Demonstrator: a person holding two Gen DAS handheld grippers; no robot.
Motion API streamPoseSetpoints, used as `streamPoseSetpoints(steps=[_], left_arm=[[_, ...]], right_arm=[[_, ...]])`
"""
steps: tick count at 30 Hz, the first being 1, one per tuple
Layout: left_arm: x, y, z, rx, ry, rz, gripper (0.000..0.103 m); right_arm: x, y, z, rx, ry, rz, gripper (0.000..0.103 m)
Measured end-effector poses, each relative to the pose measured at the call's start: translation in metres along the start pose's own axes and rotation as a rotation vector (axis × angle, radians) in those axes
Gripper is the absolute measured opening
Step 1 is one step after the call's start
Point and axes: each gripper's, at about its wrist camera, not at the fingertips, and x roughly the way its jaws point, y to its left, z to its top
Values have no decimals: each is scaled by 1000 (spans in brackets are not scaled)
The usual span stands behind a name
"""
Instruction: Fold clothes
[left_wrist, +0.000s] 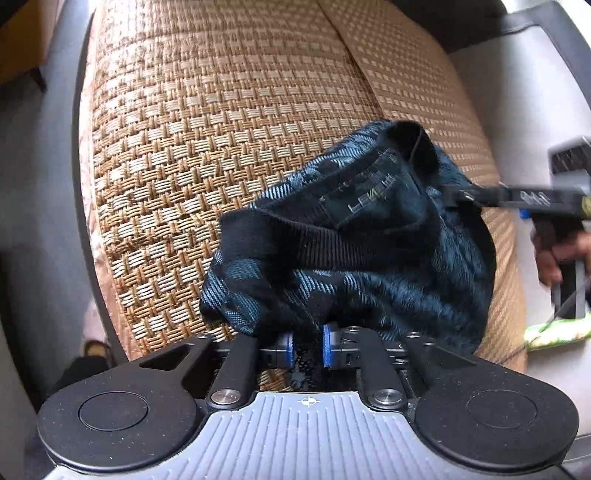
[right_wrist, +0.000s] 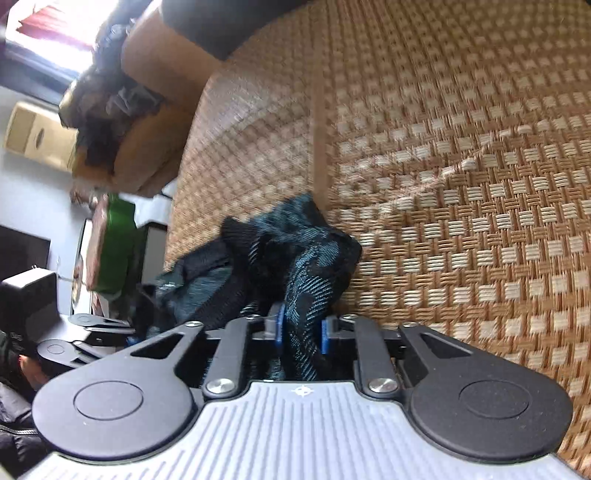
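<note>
Dark teal patterned knit garment (left_wrist: 369, 258), soft and floppy on the woven rattan sofa mat (left_wrist: 221, 147): left tongs (left_wrist: 308, 350) and right tongs (right_wrist: 302, 335) both pinch its ribbed edge.

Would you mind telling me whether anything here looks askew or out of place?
Only the dark blue garment: it sits bunched and crumpled on the woven mat, not flat. The left gripper and right gripper each pinch it.

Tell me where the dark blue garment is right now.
The dark blue garment lies bunched on the woven seat mat, right of centre in the left wrist view, pinched by the left tool and right tool.
</note>
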Motion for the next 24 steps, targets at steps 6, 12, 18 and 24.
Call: streamPoseSetpoints(steps=[6,12,18,24], left_arm=[[-26,-31,22,167,-41,-55,8],[-5,-106,64,569,-42,-99,11],[40,-124,87,662,30,2,34],[31,-114,80,588,45,3,62]], right_arm=[[-67,29,-51,119,-209,-2,15],[-130,35,-148,389,-469,-104,15],[-109,-18,-197,607,-580,-273,40],[-99,-36,-215,618,-544,-209,61]])
